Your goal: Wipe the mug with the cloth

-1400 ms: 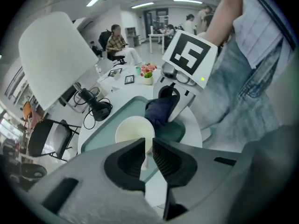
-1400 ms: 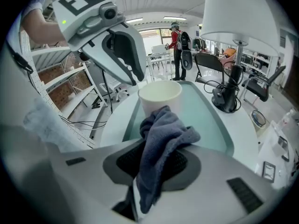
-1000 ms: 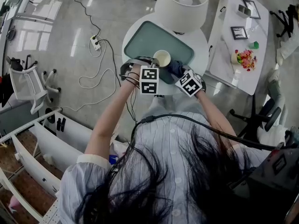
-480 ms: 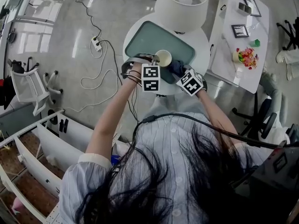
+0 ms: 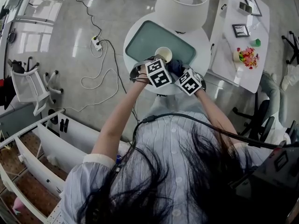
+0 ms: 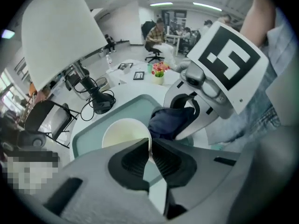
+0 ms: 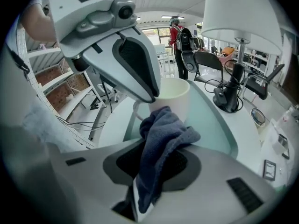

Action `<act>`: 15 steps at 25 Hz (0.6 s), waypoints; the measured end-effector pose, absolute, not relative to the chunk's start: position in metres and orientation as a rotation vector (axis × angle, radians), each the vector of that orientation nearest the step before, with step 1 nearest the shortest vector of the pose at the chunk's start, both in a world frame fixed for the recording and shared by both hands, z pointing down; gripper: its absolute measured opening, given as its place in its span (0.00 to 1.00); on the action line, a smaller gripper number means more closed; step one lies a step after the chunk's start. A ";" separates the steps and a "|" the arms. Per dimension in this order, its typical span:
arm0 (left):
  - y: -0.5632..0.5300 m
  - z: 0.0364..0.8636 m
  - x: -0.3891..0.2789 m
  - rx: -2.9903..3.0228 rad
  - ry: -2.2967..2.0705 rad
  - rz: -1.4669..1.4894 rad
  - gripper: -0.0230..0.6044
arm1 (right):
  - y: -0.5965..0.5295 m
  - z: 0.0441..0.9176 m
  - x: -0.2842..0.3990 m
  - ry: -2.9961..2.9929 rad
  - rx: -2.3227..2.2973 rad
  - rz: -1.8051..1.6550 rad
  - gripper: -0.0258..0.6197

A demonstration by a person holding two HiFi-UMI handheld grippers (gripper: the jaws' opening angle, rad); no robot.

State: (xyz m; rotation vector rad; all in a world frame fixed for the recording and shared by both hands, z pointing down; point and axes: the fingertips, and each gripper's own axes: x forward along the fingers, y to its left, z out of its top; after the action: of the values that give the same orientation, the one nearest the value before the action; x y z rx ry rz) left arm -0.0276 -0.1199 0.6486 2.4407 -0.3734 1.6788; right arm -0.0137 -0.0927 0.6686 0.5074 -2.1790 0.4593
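A cream mug stands over a teal tray on the round white table. My left gripper is shut on the mug's near rim; in the left gripper view its jaws pinch the mug wall. My right gripper is shut on a dark blue cloth, held just right of the mug. In the right gripper view the cloth bunches out of the right gripper and touches the mug side, with the left gripper above it.
A large white lamp shade hangs over the table's far side, its black base beyond the tray. A white side table with picture frames and flowers stands right. Cables and a power strip lie on the floor left.
My left gripper has swung right and tilted, its marker cube now turned at an angle, and the mug has shifted slightly away with it. The right gripper with the cloth has barely moved.
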 end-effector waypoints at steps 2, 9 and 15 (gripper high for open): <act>-0.121 0.648 -0.021 2.398 -0.426 1.593 0.09 | -0.094 0.669 -0.015 -2.173 0.513 0.462 0.18; -0.136 0.639 -0.011 2.233 -0.618 1.224 0.09 | -0.096 0.670 -0.015 -2.168 0.527 0.473 0.18; -0.151 0.632 -0.012 2.149 -0.748 1.055 0.09 | -0.099 0.671 -0.013 -2.151 0.555 0.500 0.18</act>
State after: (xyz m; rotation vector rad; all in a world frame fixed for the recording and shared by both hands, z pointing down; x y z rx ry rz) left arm -0.0117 -0.1513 0.6320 2.1488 -0.7481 1.0546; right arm -0.0125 -0.0989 0.6706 0.5553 -2.1506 0.5004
